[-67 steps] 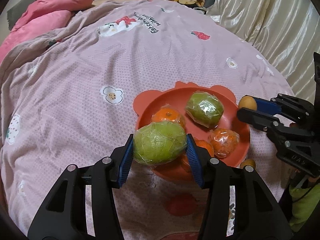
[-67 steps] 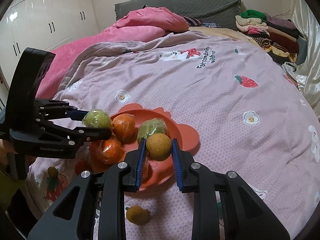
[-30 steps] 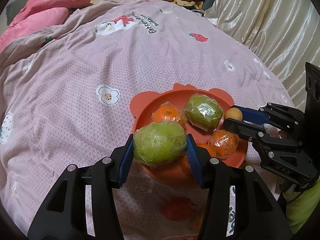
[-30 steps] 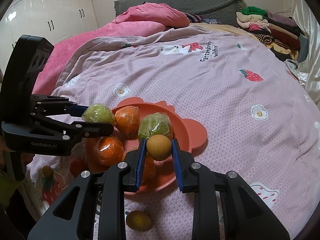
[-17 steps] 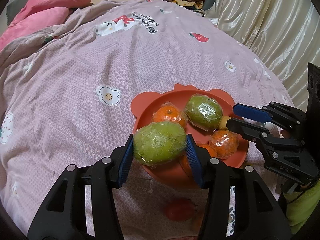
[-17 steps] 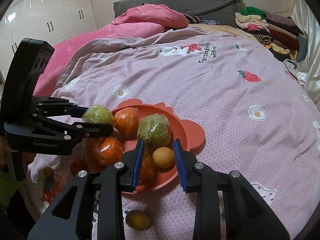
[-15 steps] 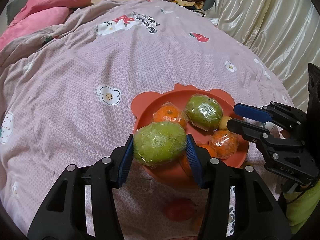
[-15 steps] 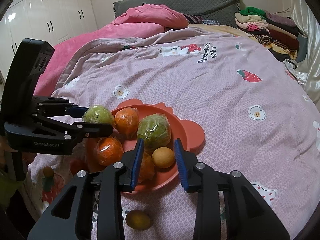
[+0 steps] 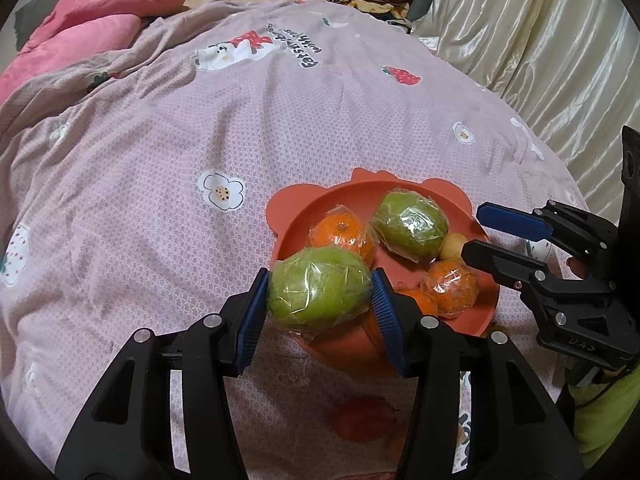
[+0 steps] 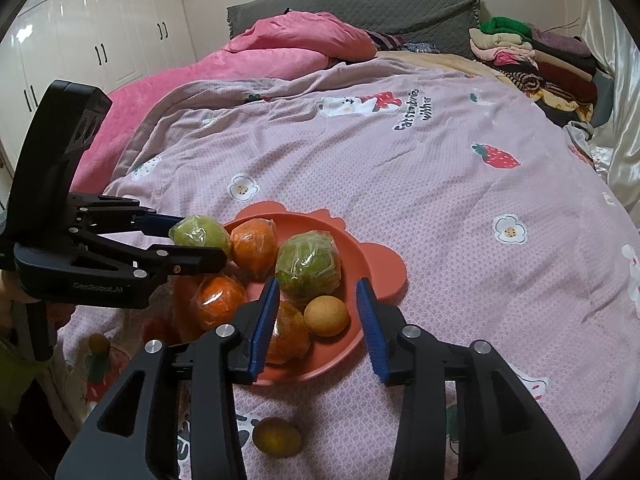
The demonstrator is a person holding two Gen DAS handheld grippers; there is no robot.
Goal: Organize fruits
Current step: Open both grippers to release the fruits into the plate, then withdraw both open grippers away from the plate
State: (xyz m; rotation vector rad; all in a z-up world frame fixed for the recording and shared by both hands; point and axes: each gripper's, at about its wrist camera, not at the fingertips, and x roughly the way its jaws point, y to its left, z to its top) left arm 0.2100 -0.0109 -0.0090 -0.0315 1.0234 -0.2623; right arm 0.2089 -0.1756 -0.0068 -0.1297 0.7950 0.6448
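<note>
My left gripper (image 9: 320,296) is clamped on a wrapped green fruit (image 9: 318,286), pads pressed against both its sides, held over the near rim of the plate (image 9: 294,224). I judge it is held there pending a free spot, since the plate is crowded.

My right gripper (image 10: 318,312) has just been opening; its jaws now stand apart and grip nothing. The small tan fruit (image 10: 326,315) sits on the plate between the pads but clear of both (released, as I read it). It rests at the plate's near edge, just beside a second green fruit (image 10: 308,266) and an orange (image 10: 288,332).

Two more wrapped oranges (image 10: 254,246) (image 10: 220,300) are also on the plate. All the larger fruit is wrapped in clear film; I expect it to be slippery, hence the firm side grip.

The plate lies on the bedspread (image 10: 440,184), near its front edge. Still off the plate: a yellow-brown fruit (image 10: 277,436) on the bedspread in front of the plate, and a red fruit (image 9: 362,418) below the left gripper. Task not finished, by my judgement.

Writing: the left gripper body reads "GenRobot.AI" (image 10: 98,287). The right gripper body carries "DAS" (image 9: 588,346). The bedspread print (image 10: 412,109) seems to read "Eat strawberries with me", though I cannot read it with certainty.
</note>
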